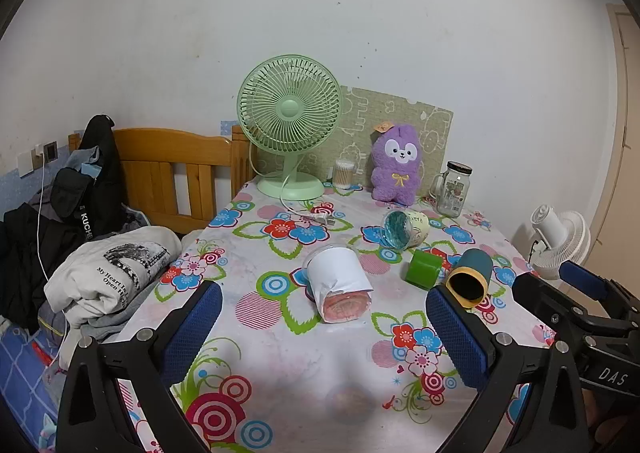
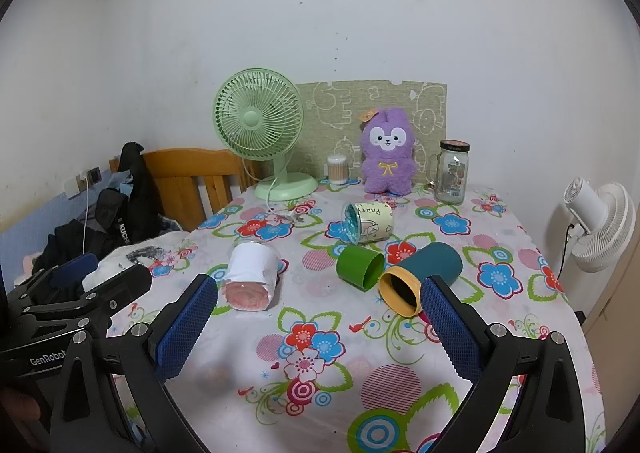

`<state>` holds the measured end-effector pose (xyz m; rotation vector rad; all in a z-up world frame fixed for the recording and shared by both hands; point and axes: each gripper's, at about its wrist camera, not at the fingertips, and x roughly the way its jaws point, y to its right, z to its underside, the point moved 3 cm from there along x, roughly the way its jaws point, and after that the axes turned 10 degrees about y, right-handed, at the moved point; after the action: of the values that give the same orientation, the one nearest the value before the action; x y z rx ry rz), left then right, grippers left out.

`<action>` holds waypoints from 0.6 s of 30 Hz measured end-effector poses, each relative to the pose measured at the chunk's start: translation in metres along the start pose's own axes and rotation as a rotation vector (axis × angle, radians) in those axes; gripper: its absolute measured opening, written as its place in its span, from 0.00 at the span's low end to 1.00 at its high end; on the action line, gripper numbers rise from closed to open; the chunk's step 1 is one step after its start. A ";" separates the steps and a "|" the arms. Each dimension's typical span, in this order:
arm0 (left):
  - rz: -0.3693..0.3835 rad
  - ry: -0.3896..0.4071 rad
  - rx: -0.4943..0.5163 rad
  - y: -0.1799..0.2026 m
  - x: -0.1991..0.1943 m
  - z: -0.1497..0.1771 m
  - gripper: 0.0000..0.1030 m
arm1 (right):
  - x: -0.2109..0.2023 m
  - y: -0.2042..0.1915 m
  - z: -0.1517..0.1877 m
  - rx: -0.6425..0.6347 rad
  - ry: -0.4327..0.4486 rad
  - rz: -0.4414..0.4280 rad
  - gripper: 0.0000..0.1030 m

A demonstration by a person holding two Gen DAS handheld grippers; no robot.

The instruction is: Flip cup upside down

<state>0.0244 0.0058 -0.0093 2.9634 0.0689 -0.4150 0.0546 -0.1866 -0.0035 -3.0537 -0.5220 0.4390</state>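
Several cups lie on their sides on the flowered tablecloth (image 1: 280, 357). A clear cup with a white paper sleeve (image 1: 340, 283) (image 2: 252, 273) lies mouth toward me. A teal cup with a yellow rim (image 1: 470, 277) (image 2: 420, 277) lies beside a small green cup (image 1: 424, 267) (image 2: 360, 267). A cream printed cup with a blue inside (image 1: 404, 229) (image 2: 368, 223) lies further back. My left gripper (image 1: 324, 333) is open and empty, in front of the white-sleeved cup. My right gripper (image 2: 320, 333) is open and empty, in front of the cups; it also shows in the left wrist view (image 1: 576, 293).
At the back of the table stand a green fan (image 1: 290, 125), a cotton-swab jar (image 1: 344, 173), a purple plush toy (image 1: 396, 163) and a glass jar mug (image 1: 454, 189). A bed with folded clothes (image 1: 112, 273) is left. A white fan (image 2: 600, 221) stands right.
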 end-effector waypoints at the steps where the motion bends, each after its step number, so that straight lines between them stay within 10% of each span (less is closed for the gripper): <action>1: 0.001 0.001 0.001 -0.001 -0.001 -0.001 1.00 | 0.000 0.000 0.000 0.001 0.000 0.000 0.99; 18: -0.004 -0.001 0.004 0.001 0.000 0.000 1.00 | 0.002 -0.002 0.003 -0.002 -0.015 -0.003 0.99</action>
<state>0.0248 0.0048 -0.0092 2.9676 0.0738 -0.4175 0.0551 -0.1842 -0.0071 -3.0536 -0.5278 0.4615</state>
